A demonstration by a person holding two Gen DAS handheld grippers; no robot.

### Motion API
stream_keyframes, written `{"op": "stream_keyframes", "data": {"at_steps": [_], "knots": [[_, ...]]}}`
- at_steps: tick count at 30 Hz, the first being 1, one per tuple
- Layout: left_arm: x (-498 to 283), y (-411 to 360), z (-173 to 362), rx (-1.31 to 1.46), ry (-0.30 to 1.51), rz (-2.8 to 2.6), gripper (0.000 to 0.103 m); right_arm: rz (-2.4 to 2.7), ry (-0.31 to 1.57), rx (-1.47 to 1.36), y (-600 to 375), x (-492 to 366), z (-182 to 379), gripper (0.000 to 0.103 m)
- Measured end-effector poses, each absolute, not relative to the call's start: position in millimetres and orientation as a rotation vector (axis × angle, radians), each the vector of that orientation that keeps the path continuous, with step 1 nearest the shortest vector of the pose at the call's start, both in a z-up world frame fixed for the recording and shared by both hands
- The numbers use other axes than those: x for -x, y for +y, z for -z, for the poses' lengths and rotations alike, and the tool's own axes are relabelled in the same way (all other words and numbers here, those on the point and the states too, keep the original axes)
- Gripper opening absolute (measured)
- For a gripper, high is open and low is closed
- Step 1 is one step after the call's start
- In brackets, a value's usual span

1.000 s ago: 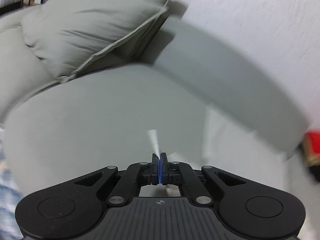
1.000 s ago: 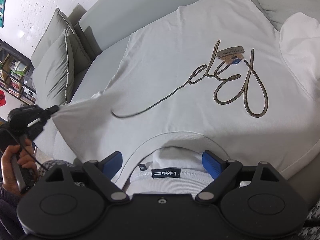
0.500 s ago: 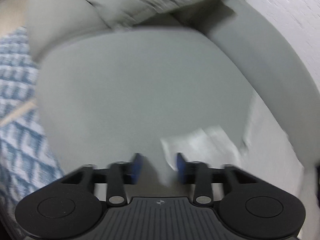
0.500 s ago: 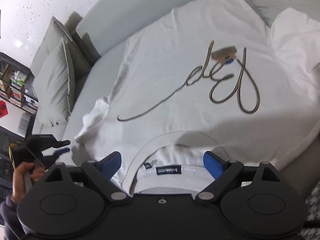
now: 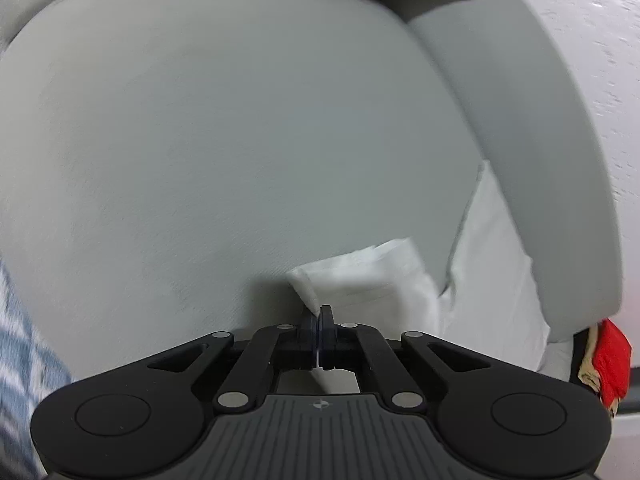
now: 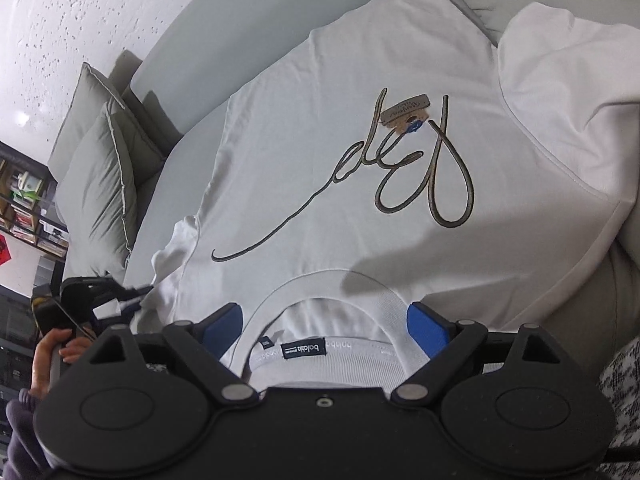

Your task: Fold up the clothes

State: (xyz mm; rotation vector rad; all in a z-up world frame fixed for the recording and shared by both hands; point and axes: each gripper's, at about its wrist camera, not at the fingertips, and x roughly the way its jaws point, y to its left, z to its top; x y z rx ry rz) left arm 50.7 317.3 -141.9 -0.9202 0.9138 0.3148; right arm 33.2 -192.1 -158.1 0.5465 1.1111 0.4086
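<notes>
Here the white T-shirt lies front-up and spread flat on the grey sofa seat, its neckline nearest the right wrist camera and its hem toward the backrest. A brown script motif runs across the chest, with a small cardboard tag resting on it. 1 sleeve is already turned in over the body on the right of that view; the other sleeve sits crumpled off the shirt's edge.

The left gripper has its jaws pressed together on the corner of that crumpled sleeve, with a sliver of white cloth pinched between the pads. The right gripper hovers over the collar with its 2 blue fingers wide apart, holding nothing.

The fabric looks like thin, light cotton: soft, limp, with no stiffness of its own, so it will sag and bunch wherever it is unsupported. A pinch on a hemmed edge or seam should hold better than one on loose single cloth, and the sleeve cuff seems the sound place. For the body fold, the shoulder seam beside the collar looks like the natural hold.
</notes>
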Motion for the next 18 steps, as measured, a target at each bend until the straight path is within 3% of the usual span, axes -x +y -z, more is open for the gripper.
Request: {"op": "stream_keyframes", "data": {"at_steps": [3,7,11,14,18], "knots": [[-54.8,301.3,119.2,0.707,0.834,-0.319,0.000,-0.413,1.109,-0.538,-192.5,-32.7,158.7,0.090],[-69.9,293.4,124.5,0.635,0.938,-0.402,0.000,-0.414,1.111,-0.527,-193.1,-33.4,158.4,0.090],[-67.0,293.3,123.2,0.615,0.998,-0.453,0.013,-0.417,1.111,-0.524,-194.5,-31.6,155.9,0.090],[-44.9,280.8,105.0,0.550,0.955,-0.517,0.045,-0.404,1.097,-0.555,-205.6,-27.7,148.8,0.090],[-24.5,249.9,84.0,0.420,0.836,-0.396,0.043,-0.364,1.033,-0.567,-228.5,-26.5,135.2,0.090]]}}
